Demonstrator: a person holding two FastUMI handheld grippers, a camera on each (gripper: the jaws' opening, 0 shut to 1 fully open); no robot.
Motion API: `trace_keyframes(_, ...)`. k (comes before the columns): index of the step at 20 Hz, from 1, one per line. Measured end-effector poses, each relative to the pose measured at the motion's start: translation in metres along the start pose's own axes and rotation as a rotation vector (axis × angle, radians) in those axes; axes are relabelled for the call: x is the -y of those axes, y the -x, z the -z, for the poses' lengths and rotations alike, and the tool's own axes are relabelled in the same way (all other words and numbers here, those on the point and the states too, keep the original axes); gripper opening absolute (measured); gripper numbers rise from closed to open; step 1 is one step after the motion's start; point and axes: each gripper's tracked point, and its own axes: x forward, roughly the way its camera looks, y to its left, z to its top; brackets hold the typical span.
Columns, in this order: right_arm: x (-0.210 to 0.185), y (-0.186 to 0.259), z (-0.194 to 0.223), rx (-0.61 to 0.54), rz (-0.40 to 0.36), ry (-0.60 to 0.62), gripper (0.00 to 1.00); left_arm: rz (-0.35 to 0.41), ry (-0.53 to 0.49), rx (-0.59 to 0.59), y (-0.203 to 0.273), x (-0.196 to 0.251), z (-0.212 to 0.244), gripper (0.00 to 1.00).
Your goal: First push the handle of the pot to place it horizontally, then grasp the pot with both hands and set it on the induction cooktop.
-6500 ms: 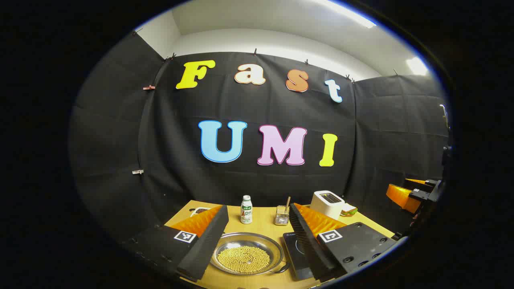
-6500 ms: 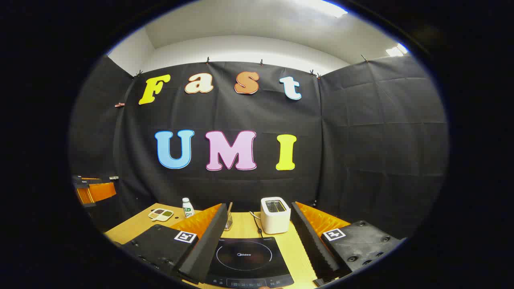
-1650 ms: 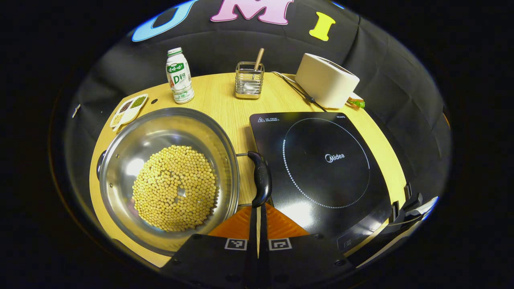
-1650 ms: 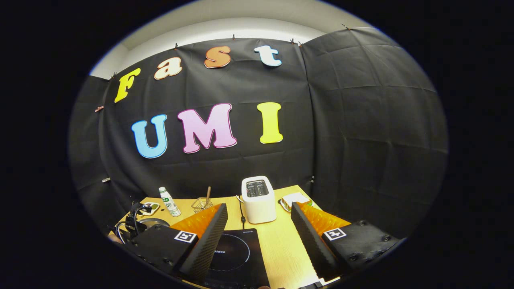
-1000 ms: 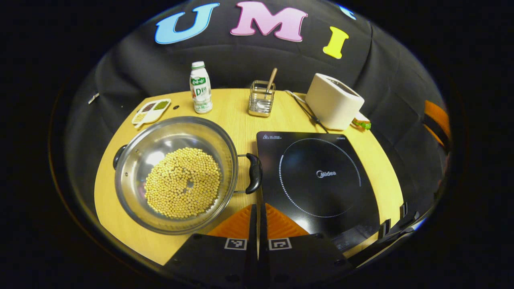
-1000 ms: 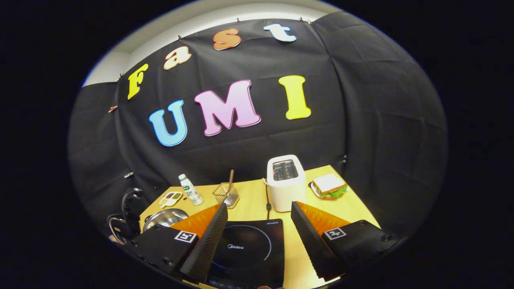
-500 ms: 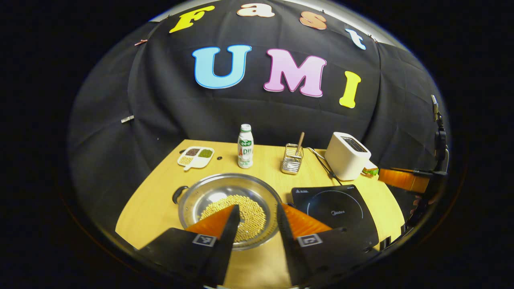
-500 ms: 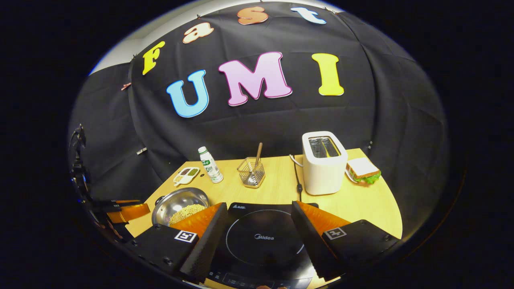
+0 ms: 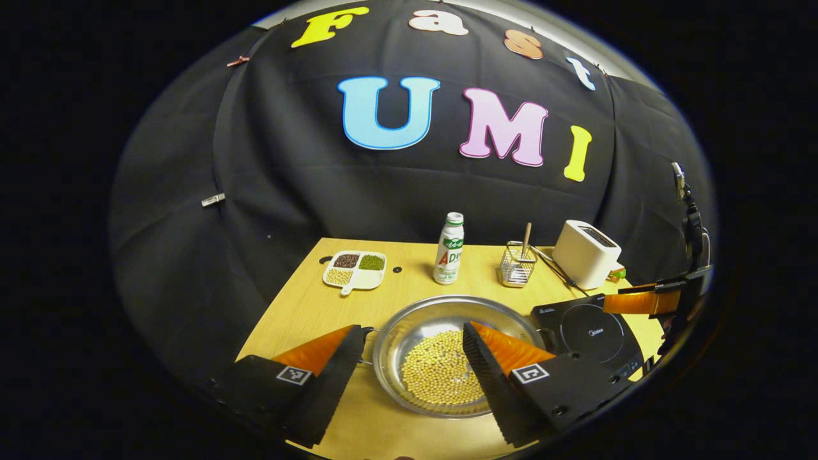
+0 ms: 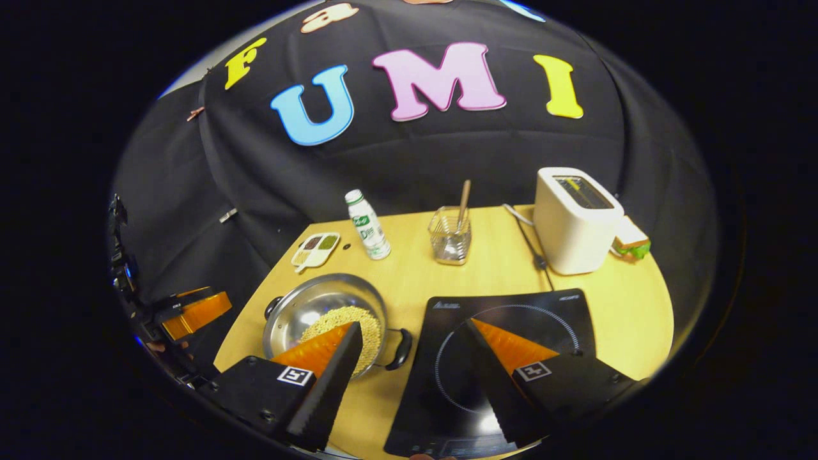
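- Hovering over the wooden table [image 9: 307, 306], the left gripper [image 9: 412, 335] has its fingers spread wide, holding nothing.
- Between those fingers sits the pot [image 9: 447, 319], a shallow steel pan with a heap of yellow beans [image 9: 438, 377] in the bottom; neither finger is touching it, as far as I can tell.
- Over on the other side, the right gripper [image 10: 409, 332] is wide open too, empty, with the pot's right handle [image 10: 402, 348] lying in the gap between its fingers.
- In the right gripper view the pot [image 10: 307, 306] rests on the table just left of the induction cooktop [image 10: 511, 306], its black handles sticking out flat to either side.
- The cooktop's glass has nothing standing on it.
- At the back, a small divided dish [image 9: 354, 268] carries dark, green and pale grains in separate compartments.
- Beside it stands a white drink bottle [image 9: 448, 249], upright.
- A wire basket [image 10: 450, 236] holds a wooden-handled utensil leaning out of it.
- The white toaster [image 10: 575, 217] stands at the far right, with a sandwich [image 10: 631, 241] just beyond it.
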Motion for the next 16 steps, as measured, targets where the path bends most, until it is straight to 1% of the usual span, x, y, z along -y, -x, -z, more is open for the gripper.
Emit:
trace_keyframes(3, -0.019, -0.027, 0.020, -0.065, 0.003, 0.025, 0.99, 0.038, -0.002, -0.014, -0.024, -0.026, 0.011, 0.96)
trace_keyframes(5, -0.026, -0.047, 0.036, -0.101, 0.008, 0.007, 0.99, 0.066, 0.004, -0.029, -0.038, -0.036, 0.019, 0.95)
trace_keyframes(7, -0.026, -0.062, 0.054, -0.161, 0.023, -0.012, 0.99, 0.093, 0.007, -0.040, -0.054, -0.046, 0.027, 0.96)
trace_keyframes(9, -0.023, -0.073, 0.066, -0.193, 0.049, -0.038, 0.99, 0.112, 0.005, -0.053, -0.071, -0.054, 0.035, 0.96)
trace_keyframes(10, -0.024, -0.078, 0.073, -0.197, 0.057, -0.049, 0.99, 0.120, 0.003, -0.060, -0.078, -0.057, 0.039, 0.95)
trace_keyframes(11, -0.019, -0.081, 0.077, -0.195, 0.082, -0.039, 0.99, 0.126, 0.002, -0.067, -0.086, -0.060, 0.044, 0.96)
trace_keyframes(13, -0.015, -0.084, 0.082, -0.185, 0.108, -0.028, 0.99, 0.141, -0.001, -0.085, -0.098, -0.064, 0.052, 0.95)
trace_keyframes(16, -0.018, -0.092, 0.090, -0.196, 0.110, -0.044, 0.99, 0.178, -0.002, -0.103, -0.114, -0.063, 0.060, 0.95)
